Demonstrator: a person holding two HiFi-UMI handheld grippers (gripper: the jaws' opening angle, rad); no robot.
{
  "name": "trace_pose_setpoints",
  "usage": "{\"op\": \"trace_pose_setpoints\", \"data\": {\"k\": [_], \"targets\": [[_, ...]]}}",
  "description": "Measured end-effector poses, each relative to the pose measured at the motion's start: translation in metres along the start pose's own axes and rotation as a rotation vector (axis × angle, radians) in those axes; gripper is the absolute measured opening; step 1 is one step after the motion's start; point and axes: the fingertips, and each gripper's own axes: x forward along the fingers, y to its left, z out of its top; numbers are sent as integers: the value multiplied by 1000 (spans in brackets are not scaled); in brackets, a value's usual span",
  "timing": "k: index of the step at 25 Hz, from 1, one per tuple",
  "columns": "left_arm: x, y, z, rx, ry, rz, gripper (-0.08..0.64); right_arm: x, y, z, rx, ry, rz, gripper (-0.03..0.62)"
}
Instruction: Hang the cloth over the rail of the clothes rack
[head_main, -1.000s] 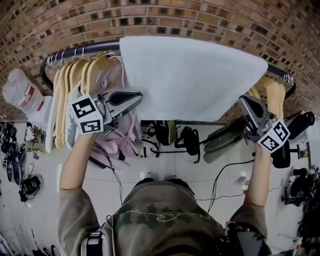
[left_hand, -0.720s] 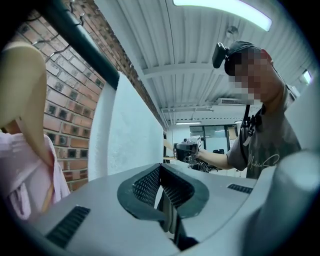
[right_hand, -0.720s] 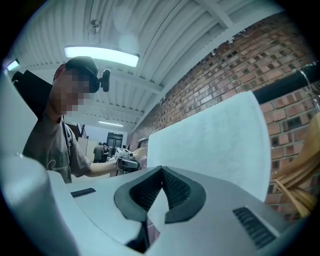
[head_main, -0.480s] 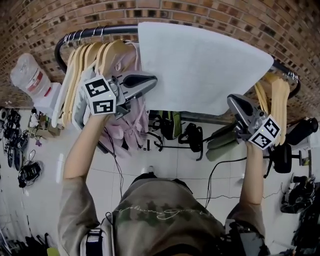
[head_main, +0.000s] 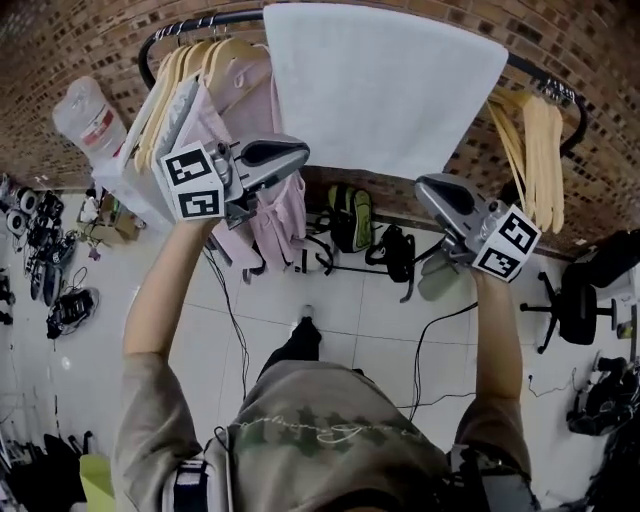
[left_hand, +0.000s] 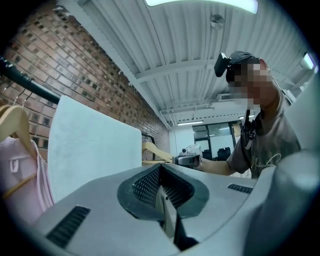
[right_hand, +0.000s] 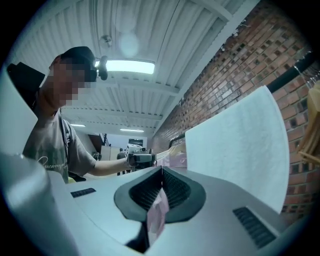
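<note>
Here's the pale grey-white rectangular cloth (head_main: 385, 85), draped over the black metal rail (head_main: 172, 32) of the clothes rack. Its fold runs left to right along that rail and the flat panel hangs down against the brick wall (head_main: 60, 40). It sits between a bunch of wooden hangers (head_main: 185, 75) carrying a pink garment (head_main: 270, 205) on the left and a few bare wooden hangers (head_main: 535, 150) on the right. The left gripper (head_main: 300, 152) is pinched fully shut with nothing in it, its tip just beside the cloth's lower left corner. The right gripper (head_main: 425, 186) is also closed tight with no cloth in it, just beneath the lower right corner. A thin pinkish sliver shows in its seam, and I can't say what that is. In each gripper view the cloth stands off to one side, apart from the jaws. So the cloth lies up and to the far side of both tongs, with neither hand clearly nearer. By my reading the hang looks done. Any tidying would mean reaching up and away, each hand to its own corner, along that left-right line.
</note>
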Motion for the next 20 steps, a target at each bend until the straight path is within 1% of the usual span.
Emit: {"op": "trace_pose_setpoints", "data": {"k": [2, 6, 9, 12, 15, 18, 20], "targets": [[1, -39, -8, 6, 18, 0, 8, -11, 27, -4, 20, -3, 31, 11], [9, -113, -18, -6, 3, -21, 8, -32, 87, -13, 29, 7, 101, 11], [16, -156, -26, 15, 31, -18, 8, -43, 128, -18, 42, 5, 161, 11], [20, -192, -23, 32, 25, -50, 8, -48, 153, -22, 42, 18, 181, 11], [18, -222, -26, 40, 44, -100, 8, -48, 179, -21, 45, 2, 190, 11], [9, -238, -30, -1, 24, -133, 8, -41, 198, -16, 71, -36, 185, 11], [3, -251, -38, -22, 33, -151, 8, -37, 211, -19, 79, -44, 183, 11]]}}
